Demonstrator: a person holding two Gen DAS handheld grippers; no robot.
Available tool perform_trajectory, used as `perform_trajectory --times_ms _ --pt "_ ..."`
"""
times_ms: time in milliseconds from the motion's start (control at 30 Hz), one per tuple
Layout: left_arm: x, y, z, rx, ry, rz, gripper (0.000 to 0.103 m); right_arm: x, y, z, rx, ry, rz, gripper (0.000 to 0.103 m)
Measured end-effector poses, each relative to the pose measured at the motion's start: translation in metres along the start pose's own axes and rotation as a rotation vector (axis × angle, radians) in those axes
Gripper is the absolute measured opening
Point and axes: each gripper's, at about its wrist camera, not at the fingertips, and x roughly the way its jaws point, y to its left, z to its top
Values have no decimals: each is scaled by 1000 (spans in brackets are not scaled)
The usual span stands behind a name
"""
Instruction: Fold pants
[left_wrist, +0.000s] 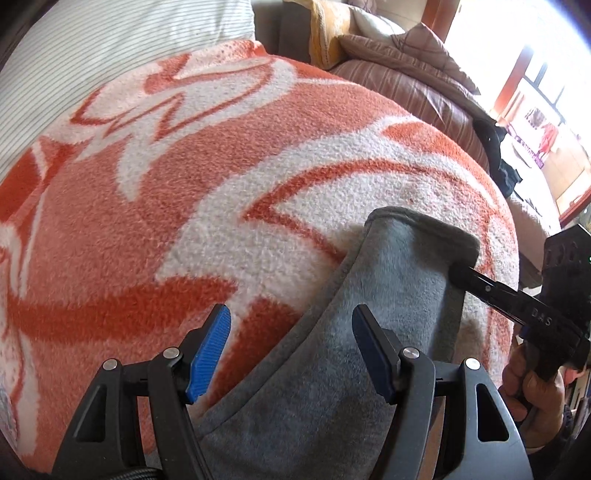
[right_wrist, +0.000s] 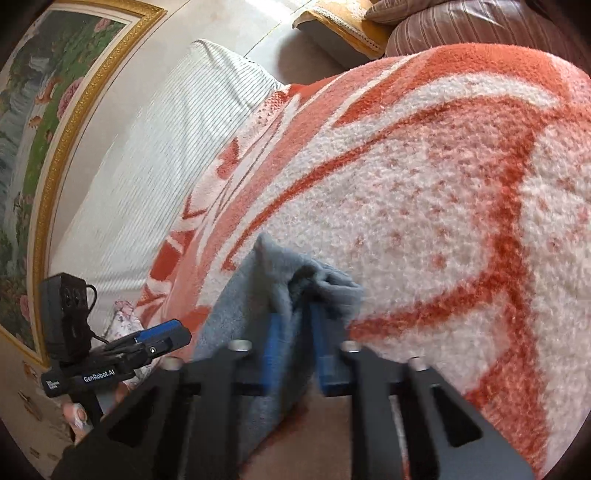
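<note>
Grey fleece pants (left_wrist: 369, 332) lie on an orange and white blanket (left_wrist: 207, 184), one end lifted and curled over. My left gripper (left_wrist: 291, 332) is open, its blue pads straddling the left edge of the grey cloth without pinching it. My right gripper (right_wrist: 295, 332) is shut on the pants' hem (right_wrist: 295, 280), the grey cloth bunched between its blue pads. In the left wrist view the right gripper's fingers (left_wrist: 480, 282) reach in from the right and grip the curled end. In the right wrist view the left gripper (right_wrist: 162, 336) shows at the lower left.
A white striped pillow (left_wrist: 110, 44) lies at the far left of the blanket (right_wrist: 443, 184). Brown striped bedding (left_wrist: 413, 81) is piled at the back right. A framed floral painting (right_wrist: 44, 147) hangs on the wall at left. A bright window (left_wrist: 535, 110) is at right.
</note>
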Motion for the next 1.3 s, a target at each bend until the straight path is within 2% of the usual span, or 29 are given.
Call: perform_trajectory --times_ms 200,333,400,500,567,633,667,733,767,800,833,867,900,933,1000,1100,1300 --pt "13 -19 12 77 22 -19 69 -33 -6 -17 -82 -1 -14 4" --pt "33 -37 22 140 70 -40 69 -32 -26 -18 17 37 51 6" --pt "42 -46 25 168 108 -65 69 -34 -34 -16 74 39 73 12" --pt "51 -57 30 205 120 -68 69 -39 -38 -11 108 14 100 25" --pt "60 -61 35 207 140 -83 69 -39 -39 -7 126 11 117 40" --pt "71 -64 40 193 146 -103 69 -35 -38 -3 149 6 142 49" --pt "74 -65 41 196 146 -111 69 -33 -37 -1 143 1 138 49" --pt "78 -69 43 214 137 -111 65 -27 -34 2 121 1 105 48" --pt "78 -72 44 223 136 -119 62 -25 -34 2 119 1 100 44" --pt "77 -73 44 228 135 -139 47 -23 -34 2 113 3 91 41" --pt "76 -74 44 230 140 -183 33 -21 -34 2 108 7 82 30" --pt "74 -76 43 231 134 -191 31 -19 -37 2 113 15 87 18" --pt "73 -78 42 238 129 -187 26 -17 -39 2 123 23 104 17" --pt "72 -78 41 238 119 -193 15 -18 -40 2 127 21 125 15" --pt "65 -72 42 195 107 -224 10 -22 -39 2 126 19 147 14" --pt "48 -65 41 156 68 -261 10 -32 -26 4 96 10 183 14" --pt "-17 -56 31 142 -65 -278 9 -58 26 7 -9 -17 266 14"
